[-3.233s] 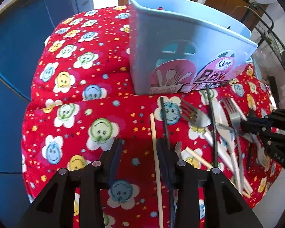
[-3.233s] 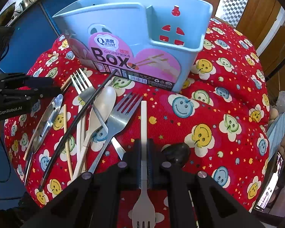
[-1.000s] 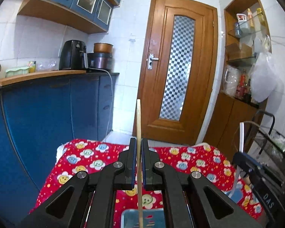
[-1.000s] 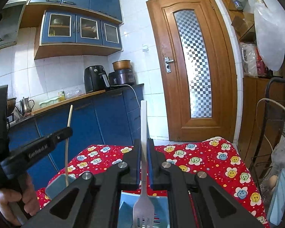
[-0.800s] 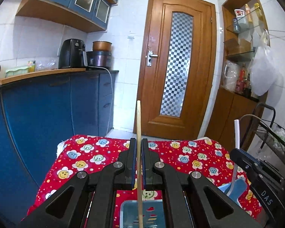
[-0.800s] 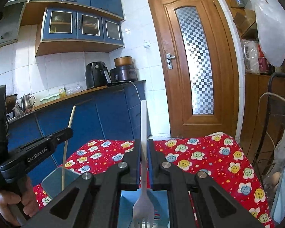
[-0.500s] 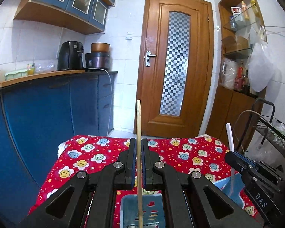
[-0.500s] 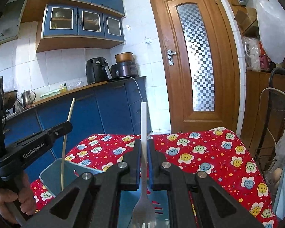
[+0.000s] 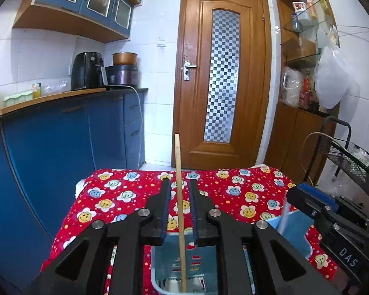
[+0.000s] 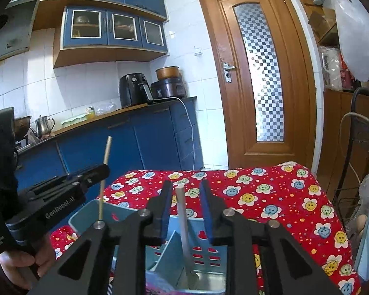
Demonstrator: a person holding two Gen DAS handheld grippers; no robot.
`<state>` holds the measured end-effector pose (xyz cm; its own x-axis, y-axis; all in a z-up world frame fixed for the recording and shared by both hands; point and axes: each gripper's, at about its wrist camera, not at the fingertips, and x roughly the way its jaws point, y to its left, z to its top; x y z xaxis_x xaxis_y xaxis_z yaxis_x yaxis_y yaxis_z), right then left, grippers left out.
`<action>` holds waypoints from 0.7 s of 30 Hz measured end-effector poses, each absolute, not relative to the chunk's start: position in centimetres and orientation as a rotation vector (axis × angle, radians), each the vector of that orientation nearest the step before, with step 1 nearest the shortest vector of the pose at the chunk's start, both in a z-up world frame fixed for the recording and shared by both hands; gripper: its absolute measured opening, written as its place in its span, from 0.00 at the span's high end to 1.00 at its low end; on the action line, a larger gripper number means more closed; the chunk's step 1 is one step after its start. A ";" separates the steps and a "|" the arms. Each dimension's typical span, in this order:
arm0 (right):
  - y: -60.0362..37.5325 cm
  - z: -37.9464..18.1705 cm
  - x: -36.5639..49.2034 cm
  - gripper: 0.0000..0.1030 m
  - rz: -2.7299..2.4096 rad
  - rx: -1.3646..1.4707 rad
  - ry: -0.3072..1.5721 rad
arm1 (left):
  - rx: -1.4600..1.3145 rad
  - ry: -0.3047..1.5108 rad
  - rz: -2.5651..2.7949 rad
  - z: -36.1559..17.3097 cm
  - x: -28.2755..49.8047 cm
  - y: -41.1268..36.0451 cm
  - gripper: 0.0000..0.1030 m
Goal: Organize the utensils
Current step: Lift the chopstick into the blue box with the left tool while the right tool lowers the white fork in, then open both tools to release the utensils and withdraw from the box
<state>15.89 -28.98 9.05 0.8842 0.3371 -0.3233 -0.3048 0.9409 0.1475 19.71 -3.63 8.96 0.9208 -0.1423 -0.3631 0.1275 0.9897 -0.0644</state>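
In the left wrist view my left gripper [image 9: 179,184] has its jaws opening around an upright wooden chopstick [image 9: 177,154], with a gap on each side. The chopstick's lower end stands inside the light-blue utensil box [image 9: 157,260] below. In the right wrist view my right gripper [image 10: 185,186] is also opening. A white plastic fork [image 10: 184,233] stands loose between its pads, head down in the box [image 10: 86,211]. Each gripper shows in the other's view: the left gripper [image 10: 98,172] with the chopstick [image 10: 105,154], and the right gripper [image 9: 305,196].
The box sits on a table under a red smiley-flower cloth [image 9: 233,196]. Blue cabinets [image 9: 61,147] run along the left and a black wire rack [image 9: 351,167] stands at the right. A hand [image 10: 19,265] holds the left gripper's handle.
Both pairs of jaws have parted from what they held. The fork has dropped lower into the box, and the chopstick now stands free between the pads.
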 end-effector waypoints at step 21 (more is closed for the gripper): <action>-29.6 12.3 8.8 0.73 0.359 0.128 0.340 | -0.035 0.459 -0.163 11.3 12.7 -1.4 0.75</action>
